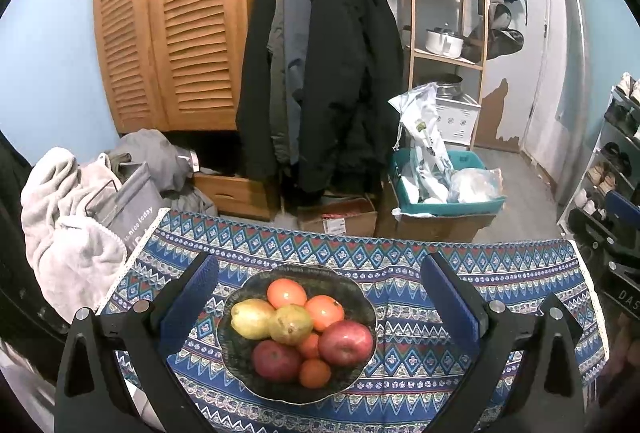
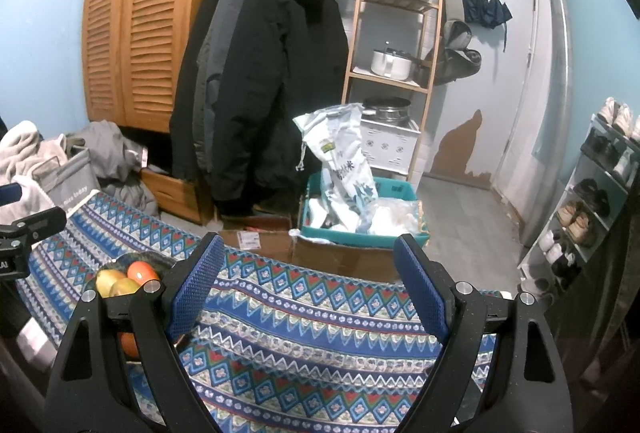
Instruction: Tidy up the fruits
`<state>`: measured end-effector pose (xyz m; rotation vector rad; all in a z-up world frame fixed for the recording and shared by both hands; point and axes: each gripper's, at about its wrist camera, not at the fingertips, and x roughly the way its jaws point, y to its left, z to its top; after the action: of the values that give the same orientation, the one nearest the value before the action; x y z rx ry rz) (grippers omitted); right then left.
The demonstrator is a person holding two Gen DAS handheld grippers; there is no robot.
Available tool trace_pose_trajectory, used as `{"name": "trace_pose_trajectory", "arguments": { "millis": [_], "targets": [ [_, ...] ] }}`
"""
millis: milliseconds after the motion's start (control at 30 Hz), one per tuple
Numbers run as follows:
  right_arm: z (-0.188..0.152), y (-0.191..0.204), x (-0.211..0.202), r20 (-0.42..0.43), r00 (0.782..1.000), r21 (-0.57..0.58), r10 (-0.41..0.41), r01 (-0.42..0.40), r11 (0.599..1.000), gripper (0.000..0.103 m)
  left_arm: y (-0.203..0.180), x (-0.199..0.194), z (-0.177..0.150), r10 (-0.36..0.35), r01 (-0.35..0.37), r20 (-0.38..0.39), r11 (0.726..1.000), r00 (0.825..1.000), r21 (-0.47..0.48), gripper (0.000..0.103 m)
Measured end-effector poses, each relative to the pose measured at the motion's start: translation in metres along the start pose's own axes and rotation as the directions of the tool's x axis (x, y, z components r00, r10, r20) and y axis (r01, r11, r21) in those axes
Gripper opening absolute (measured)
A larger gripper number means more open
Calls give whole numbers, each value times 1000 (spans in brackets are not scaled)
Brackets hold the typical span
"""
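A dark bowl point(image 1: 240, 369) sits on the blue patterned tablecloth point(image 1: 420, 353), heaped with fruit: two red apples point(image 1: 345, 343), two yellow-green pears point(image 1: 252, 319) and several oranges point(image 1: 286, 293). My left gripper point(image 1: 320, 293) hovers over the bowl, open, its blue pads on either side of it with nothing gripped. In the right wrist view my right gripper point(image 2: 310, 281) stands open above bare cloth point(image 2: 304, 321), to the right of the bowl point(image 2: 154, 260). Only a pear point(image 2: 107, 280) and an orange point(image 2: 142, 271) show past its left finger; the other fruit is hidden.
Beyond the table's far edge are cardboard boxes point(image 1: 340, 219), a teal crate point(image 1: 448, 207) with plastic bags, hanging dark coats point(image 1: 320, 73), a louvred wooden wardrobe point(image 1: 168, 25) and a wooden shelf point(image 1: 448, 13). A laundry heap point(image 1: 68, 217) lies left, a shoe rack point(image 2: 592, 201) right.
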<state>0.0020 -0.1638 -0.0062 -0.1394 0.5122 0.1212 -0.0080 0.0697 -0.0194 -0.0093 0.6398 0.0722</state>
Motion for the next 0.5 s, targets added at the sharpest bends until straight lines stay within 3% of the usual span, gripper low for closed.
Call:
{"name": "trace_pose_trajectory", "arguments": {
  "millis": [500],
  "targets": [
    [-4,-8,-2,3,1000,0,-5,5,1000,85,-2,-4,-1,3,-3,10,1000,1000,3,102]
  ]
}}
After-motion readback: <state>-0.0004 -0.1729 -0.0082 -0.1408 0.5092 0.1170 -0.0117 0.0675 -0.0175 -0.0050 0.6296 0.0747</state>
